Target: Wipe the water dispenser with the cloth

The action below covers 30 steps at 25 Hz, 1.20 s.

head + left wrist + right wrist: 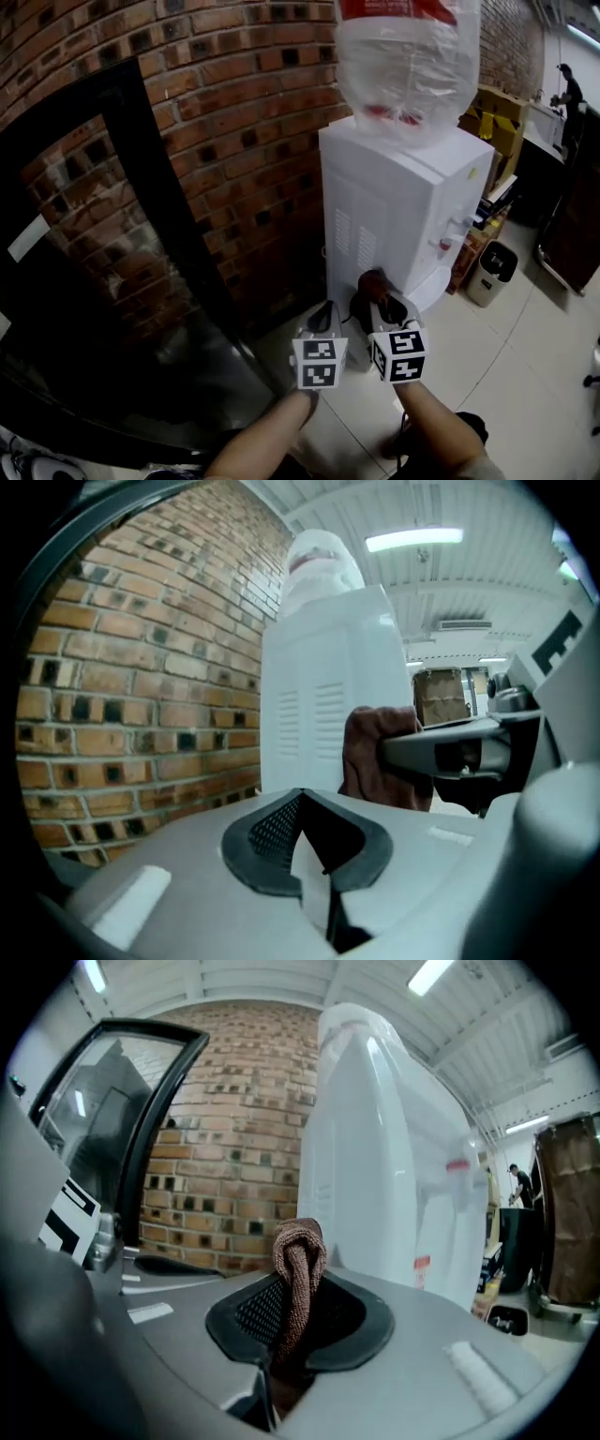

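Observation:
A white water dispenser [394, 202] with an upturned clear bottle [408, 66] on top stands against the brick wall. Its vented side panel faces me. Both grippers are raised side by side in front of its lower part. My right gripper [382, 302] is shut on a brown cloth [372, 282], which sticks up bunched from between the jaws [298, 1260]. The dispenser [384, 1166] rises just beyond it. My left gripper [323, 317] is a little to the left with its jaws together and nothing in them [300, 799]. In the left gripper view the cloth [367, 752] shows in front of the dispenser [323, 700].
A curved brick wall [234, 112] runs behind. A black-framed glass panel [103, 281] stands at the left. A small bin [493, 274], stacked boxes [497, 122] and a dark cabinet [577, 216] are on the right. A person [568, 89] stands far off.

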Tool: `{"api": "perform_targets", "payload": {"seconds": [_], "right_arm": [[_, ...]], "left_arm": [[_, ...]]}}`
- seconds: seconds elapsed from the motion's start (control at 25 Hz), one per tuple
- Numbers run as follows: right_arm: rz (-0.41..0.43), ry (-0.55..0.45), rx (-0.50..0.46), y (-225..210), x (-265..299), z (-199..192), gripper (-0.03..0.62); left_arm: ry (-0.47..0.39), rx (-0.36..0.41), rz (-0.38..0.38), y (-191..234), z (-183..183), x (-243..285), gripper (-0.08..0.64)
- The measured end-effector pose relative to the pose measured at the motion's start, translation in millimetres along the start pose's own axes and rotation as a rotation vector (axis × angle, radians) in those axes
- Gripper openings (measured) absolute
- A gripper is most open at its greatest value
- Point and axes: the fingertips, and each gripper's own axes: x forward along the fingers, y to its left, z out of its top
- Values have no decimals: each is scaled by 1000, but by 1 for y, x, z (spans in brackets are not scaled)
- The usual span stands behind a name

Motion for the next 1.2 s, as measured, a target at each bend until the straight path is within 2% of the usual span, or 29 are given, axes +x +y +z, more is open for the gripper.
{"api": "perform_targets", "payload": {"seconds": [0.16, 0.28, 0.48, 0.64, 0.84, 1.2], "right_arm": [[40, -98, -68, 0, -27, 84, 72], [47, -175, -116, -4, -44, 142, 72], [16, -286, -185, -17, -66, 223, 72], [-26, -335, -242, -26, -74, 271, 72], [-73, -319, -293, -36, -71, 283, 72], [-79, -288, -318, -42, -63, 250, 72]], "left_arm": [[-76, 61, -32, -17, 72, -20, 0], [-136, 71, -41, -21, 124, -31, 0], [-232, 93, -35, -26, 205, -53, 0], [-301, 97, -52, -36, 254, -68, 0], [-316, 111, -82, -53, 268, -73, 0], [-244, 94, -66, -48, 233, -55, 0]]}}
